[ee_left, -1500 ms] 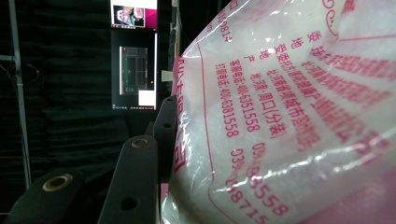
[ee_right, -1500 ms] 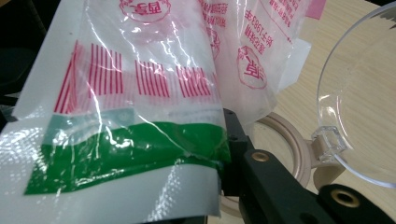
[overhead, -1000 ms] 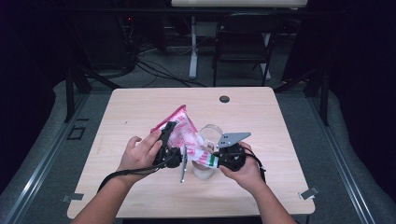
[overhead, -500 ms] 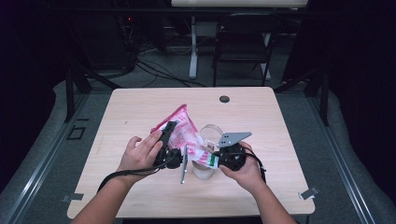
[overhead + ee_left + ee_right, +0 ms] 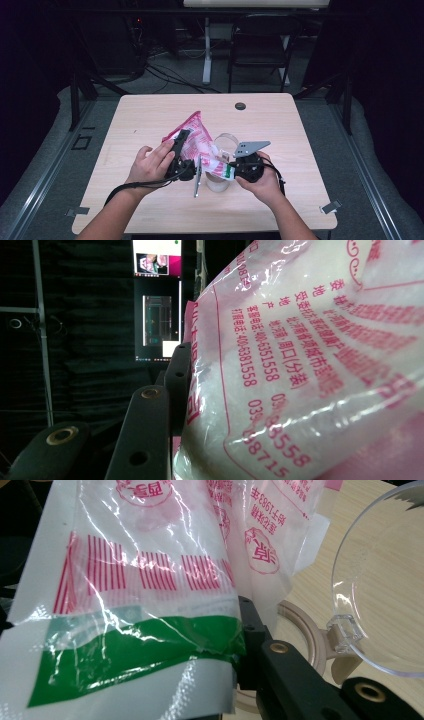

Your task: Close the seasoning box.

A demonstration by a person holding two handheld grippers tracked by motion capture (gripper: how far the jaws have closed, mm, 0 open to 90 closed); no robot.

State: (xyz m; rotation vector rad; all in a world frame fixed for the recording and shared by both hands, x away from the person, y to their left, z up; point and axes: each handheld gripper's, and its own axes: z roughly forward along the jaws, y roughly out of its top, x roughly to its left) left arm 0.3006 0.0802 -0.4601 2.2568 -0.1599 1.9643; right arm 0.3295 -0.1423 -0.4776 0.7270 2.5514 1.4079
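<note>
Pink-and-white plastic bag [image 5: 196, 141] of white grains held tilted above the middle of the counter [image 5: 280, 125], over a clear jar [image 5: 223, 150] with flip lid open [image 5: 380, 585]. Left claw [image 5: 181, 146] clamped on the bag's upper body — one black jaw seen pressed against the film. Right claw [image 5: 231, 169] pinching the lower, green-striped end of the bag, pads pressed together on the plastic. Both hands low near the counter's front edge.
</note>
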